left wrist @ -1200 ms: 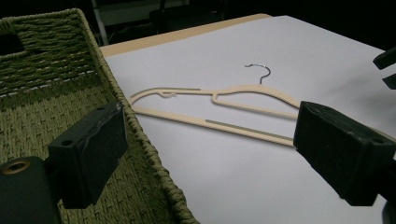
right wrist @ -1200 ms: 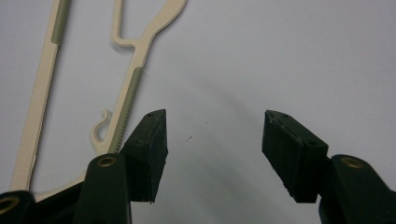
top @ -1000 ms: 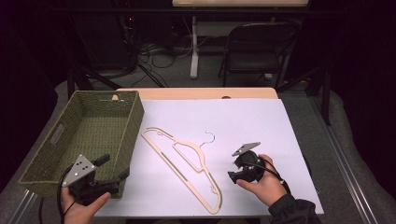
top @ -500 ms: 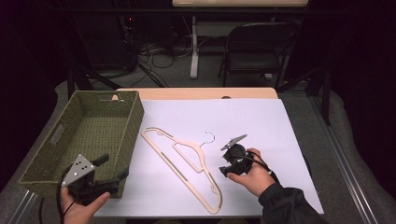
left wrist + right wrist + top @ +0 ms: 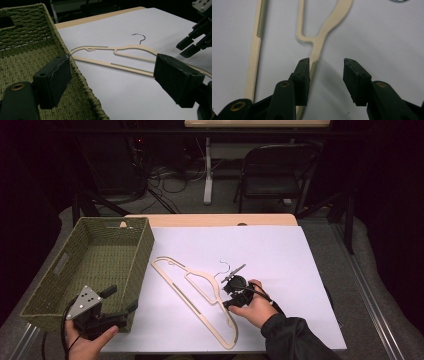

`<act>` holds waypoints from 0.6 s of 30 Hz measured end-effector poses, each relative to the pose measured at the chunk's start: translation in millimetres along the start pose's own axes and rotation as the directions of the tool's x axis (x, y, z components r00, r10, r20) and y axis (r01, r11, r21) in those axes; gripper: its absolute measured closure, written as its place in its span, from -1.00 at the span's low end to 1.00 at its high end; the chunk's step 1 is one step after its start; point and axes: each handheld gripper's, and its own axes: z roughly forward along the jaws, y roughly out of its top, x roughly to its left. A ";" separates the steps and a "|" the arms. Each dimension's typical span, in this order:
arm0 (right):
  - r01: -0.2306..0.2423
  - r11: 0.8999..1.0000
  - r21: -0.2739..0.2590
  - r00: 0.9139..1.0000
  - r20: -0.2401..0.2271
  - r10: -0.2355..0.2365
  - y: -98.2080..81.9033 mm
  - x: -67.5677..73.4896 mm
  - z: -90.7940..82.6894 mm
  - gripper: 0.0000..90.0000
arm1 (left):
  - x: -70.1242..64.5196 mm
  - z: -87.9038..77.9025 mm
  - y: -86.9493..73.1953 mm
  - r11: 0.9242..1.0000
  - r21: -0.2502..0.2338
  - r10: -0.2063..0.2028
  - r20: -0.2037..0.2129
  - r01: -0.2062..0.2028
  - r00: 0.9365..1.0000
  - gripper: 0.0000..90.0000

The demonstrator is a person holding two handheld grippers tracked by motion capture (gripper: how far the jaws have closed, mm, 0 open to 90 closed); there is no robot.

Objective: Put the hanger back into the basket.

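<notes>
Closing our right gripper (image 5: 325, 62) around the cream plastic clothes hanger (image 5: 200, 292), we have its jaws half spread and just been narrowing, one pad beside the hanger's upper arm, the other apart. That arm runs lengthwise between them, lying flat on the white table (image 5: 300, 270). Our left gripper (image 5: 112, 77) waits wide open by the green woven basket (image 5: 107, 255), farther off.

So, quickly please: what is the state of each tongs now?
Left tongs: open, holding nothing, beside the basket.
Right tongs: open, just been closing; hanger arm between them, not yet gripped.
</notes>
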 end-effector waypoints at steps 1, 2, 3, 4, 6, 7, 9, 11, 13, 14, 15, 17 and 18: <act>0.004 1.000 0.023 1.000 -0.009 -0.004 1.2 0.8 0.1 0.28 | -0.3 -0.2 0.2 1.000 0.000 0.000 -0.001 0.000 1.000 -0.67; -0.012 0.999 -0.044 1.000 -0.017 0.011 -0.2 2.8 6.4 0.28 | -0.5 -0.3 0.3 1.000 0.000 0.000 0.000 0.000 1.000 -0.67; 0.003 0.999 0.041 1.000 -0.020 -0.002 2.6 3.0 2.5 0.29 | -0.5 -0.3 0.4 1.000 -0.001 0.000 0.001 0.000 1.000 -0.67; -0.002 1.000 0.009 1.000 -0.026 0.003 1.9 4.2 5.9 0.30 | -0.5 -0.3 0.4 1.000 -0.001 0.000 0.001 0.000 1.000 -0.67; -0.004 1.000 0.013 1.000 -0.028 0.004 2.8 7.6 9.6 0.32 | -0.5 -0.3 0.3 1.000 -0.001 -0.001 0.002 0.001 1.000 -0.67; 0.003 0.999 0.032 1.000 -0.030 -0.002 4.0 9.1 10.6 0.33 | -0.5 -0.2 0.3 1.000 -0.001 -0.001 0.001 0.001 1.000 -0.67; 0.012 0.999 0.050 1.000 -0.028 -0.011 5.6 12.0 14.2 0.35 | -0.5 -0.3 0.4 1.000 -0.001 -0.001 0.002 0.001 1.000 -0.67; 0.020 0.996 0.091 0.999 -0.028 -0.018 7.1 12.4 13.4 0.35 | -0.7 -0.4 0.5 1.000 -0.006 -0.001 0.000 0.001 1.000 -0.67; 0.026 0.997 0.076 1.000 -0.020 -0.024 6.6 14.0 17.9 0.38 | -0.9 -0.5 0.7 1.000 -0.010 -0.002 0.002 0.002 1.000 -0.67; 0.035 0.995 0.095 0.999 -0.011 -0.034 6.9 14.8 18.9 0.40 | -0.9 -0.6 0.6 1.000 -0.011 -0.002 0.002 0.002 1.000 -0.67; 0.042 0.989 0.140 0.999 -0.017 -0.040 8.6 14.5 16.7 0.41 | -0.8 -0.7 0.6 1.000 -0.011 -0.002 0.001 0.002 1.000 -0.67; 0.034 0.991 0.132 0.999 -0.015 -0.032 8.5 16.0 18.8 0.46 | -0.6 -0.6 0.6 1.000 -0.011 -0.004 0.001 0.004 1.000 -0.67; 0.034 0.991 0.132 0.999 -0.015 -0.032 8.5 16.0 18.8 0.46 | -0.5 -0.5 0.5 1.000 -0.012 -0.004 0.002 0.004 1.000 -0.67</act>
